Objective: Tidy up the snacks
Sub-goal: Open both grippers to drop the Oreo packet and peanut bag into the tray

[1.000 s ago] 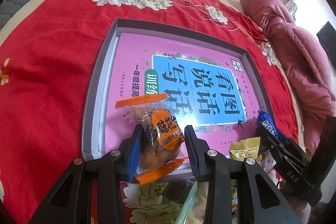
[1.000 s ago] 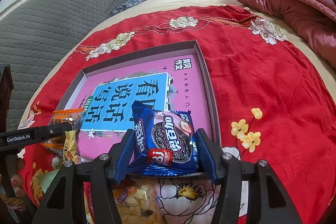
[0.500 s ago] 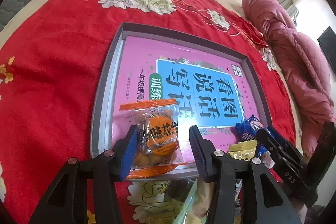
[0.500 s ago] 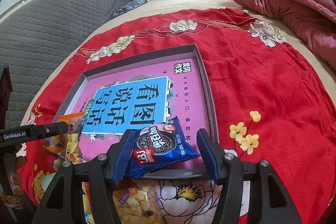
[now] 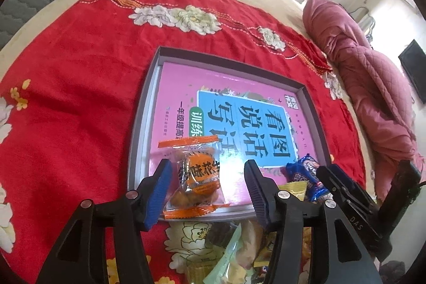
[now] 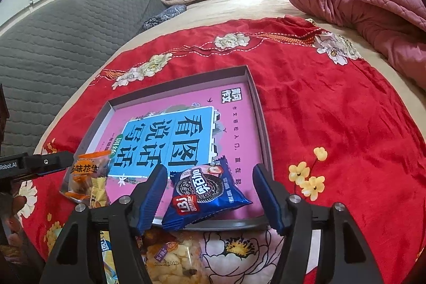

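Observation:
A grey tray with a pink and blue printed bottom lies on the red flowered cloth. An orange peanut snack packet lies in the tray's near left corner, between the open fingers of my left gripper; it also shows in the right wrist view. A blue cookie packet lies at the tray's near edge between the open fingers of my right gripper; it also shows in the left wrist view. Neither gripper touches its packet. The tray also shows in the right wrist view.
A pile of loose snack packets lies on the cloth just before the tray's near edge, under both grippers, also seen in the left wrist view. A pink quilt is bunched at the right. A grey headboard stands at the left.
Both grippers opened and let their packets drop into the tray. Both have drawn back and up a little; the packets now lie flat on the tray's near edge.

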`<state>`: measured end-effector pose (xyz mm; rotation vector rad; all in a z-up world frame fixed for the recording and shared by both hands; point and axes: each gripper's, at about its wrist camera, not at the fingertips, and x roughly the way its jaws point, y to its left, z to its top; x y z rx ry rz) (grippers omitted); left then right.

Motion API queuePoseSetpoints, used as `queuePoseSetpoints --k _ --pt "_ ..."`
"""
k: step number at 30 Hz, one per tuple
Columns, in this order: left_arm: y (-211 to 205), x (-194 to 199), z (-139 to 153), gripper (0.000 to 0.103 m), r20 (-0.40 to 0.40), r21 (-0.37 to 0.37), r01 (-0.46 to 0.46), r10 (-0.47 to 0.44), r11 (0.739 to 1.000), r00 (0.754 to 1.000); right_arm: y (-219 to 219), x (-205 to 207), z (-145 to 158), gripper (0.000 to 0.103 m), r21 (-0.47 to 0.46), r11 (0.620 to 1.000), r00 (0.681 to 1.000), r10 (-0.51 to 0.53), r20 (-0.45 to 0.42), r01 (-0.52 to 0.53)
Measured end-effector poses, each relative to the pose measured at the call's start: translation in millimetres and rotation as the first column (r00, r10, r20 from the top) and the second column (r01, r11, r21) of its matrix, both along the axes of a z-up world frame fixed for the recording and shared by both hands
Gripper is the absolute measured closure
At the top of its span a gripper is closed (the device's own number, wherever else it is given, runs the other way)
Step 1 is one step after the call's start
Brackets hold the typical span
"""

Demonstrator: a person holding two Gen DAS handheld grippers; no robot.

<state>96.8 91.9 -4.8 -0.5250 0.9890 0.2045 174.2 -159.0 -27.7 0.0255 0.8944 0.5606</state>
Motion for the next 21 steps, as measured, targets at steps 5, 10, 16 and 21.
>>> queuePoseSetpoints --k 5,10,16,21 --pt "-2 -7 8 0.044 0.011 0.005 0.010 -0.010 1.000 1.000 -2 -2 6 0.034 0.015 1.000 1.000 0.002 0.015 -0.002" --pt "-3 -16 16 0.044 0.021 0.007 0.021 -0.022 1.000 1.000 -4 -6 17 0.033 0.044 0.999 0.999 0.019 0.040 -0.020" --pt "-7 -25 25 0.044 0.036 0.011 0.043 -0.043 0.999 0.998 -1 -18 28 0.033 0.037 0.997 0.994 0.058 0.093 -0.062" --pt "-12 -32 30 0.044 0.040 0.022 0.064 -0.065 0.998 0.997 -4 -27 35 0.033 0.038 0.997 0.990 0.068 0.124 -0.073"
